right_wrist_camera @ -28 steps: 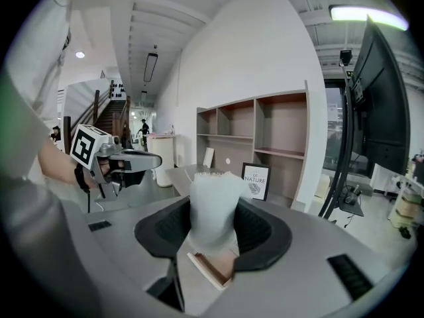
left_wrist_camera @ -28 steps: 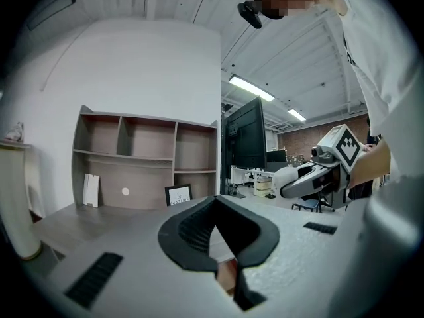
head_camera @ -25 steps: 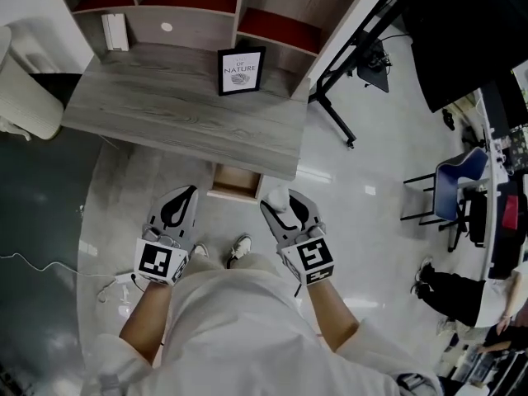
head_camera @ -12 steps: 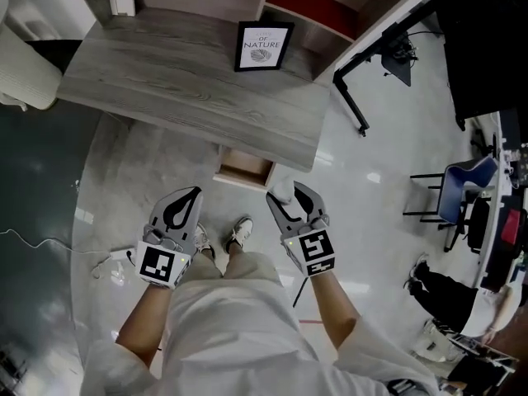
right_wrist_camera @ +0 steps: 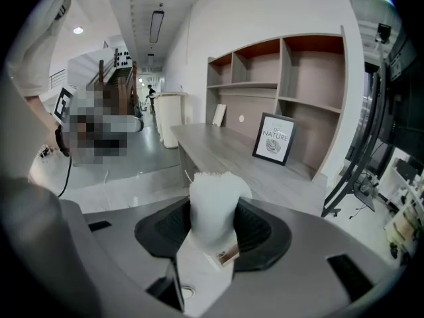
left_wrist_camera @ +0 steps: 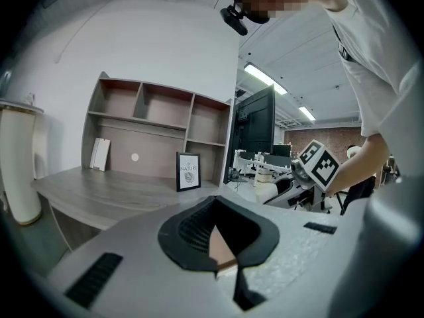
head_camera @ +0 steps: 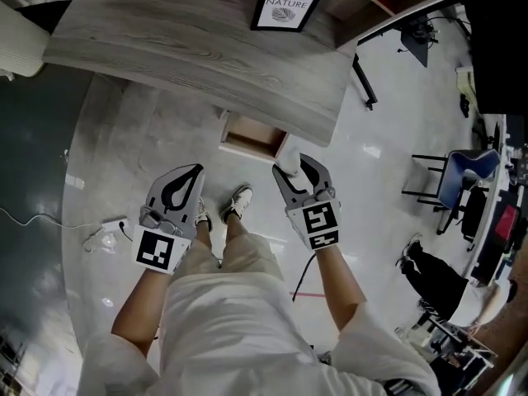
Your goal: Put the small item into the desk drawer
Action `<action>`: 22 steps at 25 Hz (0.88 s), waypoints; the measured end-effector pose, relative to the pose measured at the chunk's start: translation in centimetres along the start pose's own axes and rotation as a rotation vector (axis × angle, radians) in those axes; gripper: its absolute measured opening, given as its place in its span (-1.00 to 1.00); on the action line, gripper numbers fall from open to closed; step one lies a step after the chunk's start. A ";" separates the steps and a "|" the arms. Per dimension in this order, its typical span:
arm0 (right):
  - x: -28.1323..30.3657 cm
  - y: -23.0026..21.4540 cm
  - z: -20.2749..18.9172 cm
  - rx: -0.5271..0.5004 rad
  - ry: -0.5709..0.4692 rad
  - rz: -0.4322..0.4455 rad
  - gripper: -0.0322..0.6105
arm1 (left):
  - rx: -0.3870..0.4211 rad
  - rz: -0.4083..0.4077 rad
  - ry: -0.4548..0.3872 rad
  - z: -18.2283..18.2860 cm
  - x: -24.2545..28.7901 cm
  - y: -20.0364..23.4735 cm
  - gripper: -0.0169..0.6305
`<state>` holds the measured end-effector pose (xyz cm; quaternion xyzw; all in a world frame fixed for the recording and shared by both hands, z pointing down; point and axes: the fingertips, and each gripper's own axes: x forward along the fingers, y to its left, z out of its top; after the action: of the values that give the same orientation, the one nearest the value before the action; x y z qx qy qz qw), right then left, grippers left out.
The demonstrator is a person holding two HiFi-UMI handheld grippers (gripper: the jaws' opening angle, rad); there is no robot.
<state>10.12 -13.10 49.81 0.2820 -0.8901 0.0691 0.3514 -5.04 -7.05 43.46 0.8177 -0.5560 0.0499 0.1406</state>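
The drawer (head_camera: 252,136) stands pulled open under the front edge of the grey wooden desk (head_camera: 198,48), its wooden inside showing. My right gripper (head_camera: 294,170) is shut on a small white pouch (head_camera: 289,160), just right of the drawer's front and above the floor. In the right gripper view the pouch (right_wrist_camera: 212,191) sticks up between the black pads of that gripper (right_wrist_camera: 215,212). My left gripper (head_camera: 195,172) hangs to the drawer's lower left, jaws together with nothing between them; its own view shows the tips (left_wrist_camera: 215,201) meeting.
A framed print (head_camera: 289,2) stands on the desk's back right, with shelves (left_wrist_camera: 159,121) behind. A power strip with a cable (head_camera: 106,233) lies on the floor at left. The person's shoes (head_camera: 239,202) stand between the grippers. A blue chair (head_camera: 458,184) and a seated person (head_camera: 433,275) are at right.
Both grippers have sunk lower. The desk has slid toward the picture's top, and the right gripper with the pouch now sits nearer the open drawer. Neither gripper's jaws changed.
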 end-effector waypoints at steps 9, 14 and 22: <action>6.6 0.6 -3.6 -0.142 0.110 0.013 -0.33 | 0.012 -0.003 0.020 -4.2 -0.1 2.1 -0.93; 9.7 1.3 -5.6 -0.207 0.156 0.038 -0.33 | 0.007 0.002 0.022 -5.8 -0.3 2.9 -0.93; 14.6 1.4 -9.8 -0.255 0.241 0.060 -0.34 | 0.004 0.010 0.081 -10.0 -1.2 3.2 -0.93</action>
<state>6.37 -15.42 66.90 0.1979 -0.8512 -0.0006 0.4860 -7.73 -4.25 53.32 0.8124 -0.5539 0.0848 0.1612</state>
